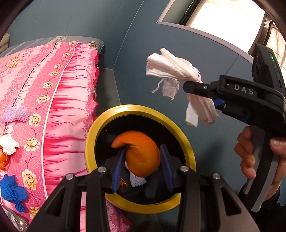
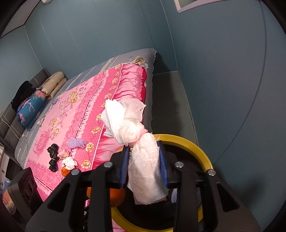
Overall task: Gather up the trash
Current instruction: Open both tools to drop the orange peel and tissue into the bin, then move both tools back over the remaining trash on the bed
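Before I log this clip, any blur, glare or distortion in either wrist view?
Left wrist: the orange peel over the bin is motion-smeared, the window is blown out white, and the wall lines bow. Right wrist: the tissue bundle is sharp, lighting is even but dim, and the bed curves from fisheye.

Left gripper (image 1: 142, 161) points down, its blue pads (image 1: 117, 168) apart with a gap on the right side. Right gripper (image 2: 145, 161) is level and off to the right, pads pinched in, right hand (image 1: 257, 157) wrapped round its handle.
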Demonstrator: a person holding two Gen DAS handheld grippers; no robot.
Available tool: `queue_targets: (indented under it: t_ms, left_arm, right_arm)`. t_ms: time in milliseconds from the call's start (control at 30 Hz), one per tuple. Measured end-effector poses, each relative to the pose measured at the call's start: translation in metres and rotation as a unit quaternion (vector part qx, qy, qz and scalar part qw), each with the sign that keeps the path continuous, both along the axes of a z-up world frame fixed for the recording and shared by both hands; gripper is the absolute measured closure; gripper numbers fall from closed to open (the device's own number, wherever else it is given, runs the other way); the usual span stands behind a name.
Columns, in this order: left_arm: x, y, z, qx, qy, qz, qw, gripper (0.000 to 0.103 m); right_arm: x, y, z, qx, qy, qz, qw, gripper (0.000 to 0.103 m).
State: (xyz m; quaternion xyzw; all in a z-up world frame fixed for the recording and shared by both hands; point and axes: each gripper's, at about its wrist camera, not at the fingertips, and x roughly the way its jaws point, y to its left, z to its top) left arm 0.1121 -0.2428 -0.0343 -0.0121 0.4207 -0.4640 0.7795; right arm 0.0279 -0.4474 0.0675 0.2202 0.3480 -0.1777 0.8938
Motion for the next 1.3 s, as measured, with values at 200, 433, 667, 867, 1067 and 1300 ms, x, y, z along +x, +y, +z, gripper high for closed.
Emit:
queue_targets:
  t_ms: [200,433,667,867,1067,1300]
  left_arm:
    - [0.002,0.005,-0.005,0.001,0.012,0.009,0.9999,0.045]
    - [0.002,0.014,0.009,-0.021,-0.006,0.014,0.9997,0.032]
    - [0.004,0.02,0.017,-0.029,-0.019,0.017,0.9993,0.031]
    - [0.019,0.043,0.025,-0.036,-0.032,0.046,0.9978,0.024]
    - [0.043,0.081,0.034,-0.04,-0.042,0.095,0.9938,0.018]
    - [0.073,0.13,0.04,-0.027,-0.06,0.168,0.9836,0.009]
  right_arm:
    - [-0.005,-0.005,0.001,0.004,-0.009,-0.011,1.0,0.055]
    - [-0.007,-0.009,0.003,0.009,-0.015,-0.017,1.0,0.052]
    - [-0.008,-0.011,0.012,-0.005,-0.028,-0.023,0.999,0.049]
    - [0.01,0.0,0.011,-0.011,-0.023,0.001,1.0,0.049]
    - [0.041,0.025,0.015,-0.025,-0.035,0.042,0.998,0.044]
    - [0.097,0.065,0.013,-0.035,-0.042,0.097,0.994,0.039]
